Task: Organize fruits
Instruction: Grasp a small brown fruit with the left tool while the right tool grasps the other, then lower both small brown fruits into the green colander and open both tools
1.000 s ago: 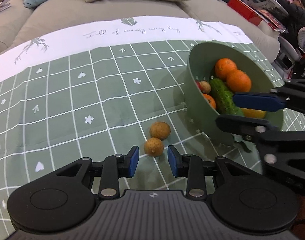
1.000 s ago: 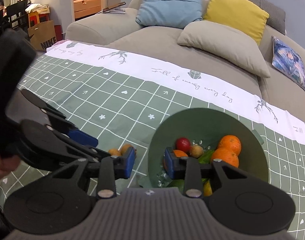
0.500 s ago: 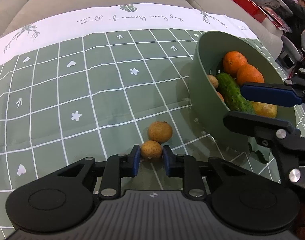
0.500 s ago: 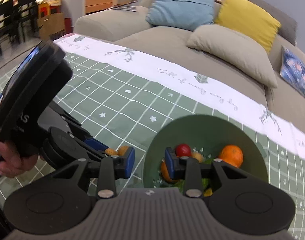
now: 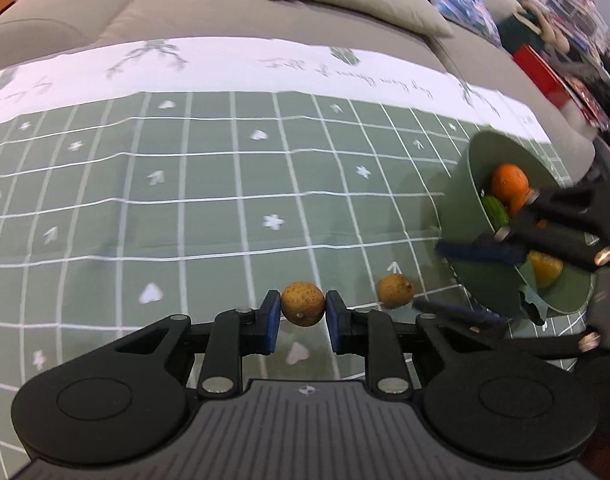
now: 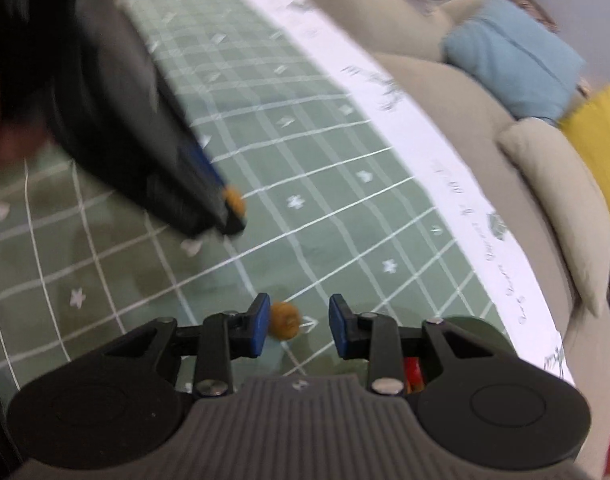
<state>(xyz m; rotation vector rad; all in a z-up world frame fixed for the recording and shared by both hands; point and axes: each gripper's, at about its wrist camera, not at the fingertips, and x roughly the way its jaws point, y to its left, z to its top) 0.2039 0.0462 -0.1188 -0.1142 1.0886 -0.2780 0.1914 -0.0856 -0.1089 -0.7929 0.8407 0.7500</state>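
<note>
My left gripper (image 5: 303, 316) is shut on a small round brown fruit (image 5: 303, 304), held a little above the green checked tablecloth (image 5: 209, 224). A second brown fruit (image 5: 395, 290) lies on the cloth just left of the green bowl (image 5: 475, 176), which holds oranges (image 5: 509, 182) and a cucumber (image 5: 495, 208). My right gripper (image 6: 299, 328) is down around that second fruit (image 6: 285, 320). Its jaws are closing: the fruit sits against the left pad, with a gap to the right pad. In the blurred right wrist view, the left gripper (image 6: 225, 208) carries its fruit (image 6: 235, 202).
A beige sofa (image 5: 225, 8) with cushions runs along the table's far side, past the cloth's white border (image 5: 245, 68). The bowl's rim (image 6: 473, 330) shows just behind my right finger. Cluttered shelves and a red box (image 5: 541, 68) stand at the far right.
My left gripper closed on the nearer brown fruit and carried it left, away from the bowl. My right gripper rolled and swung from over the bowl down to the second fruit.
</note>
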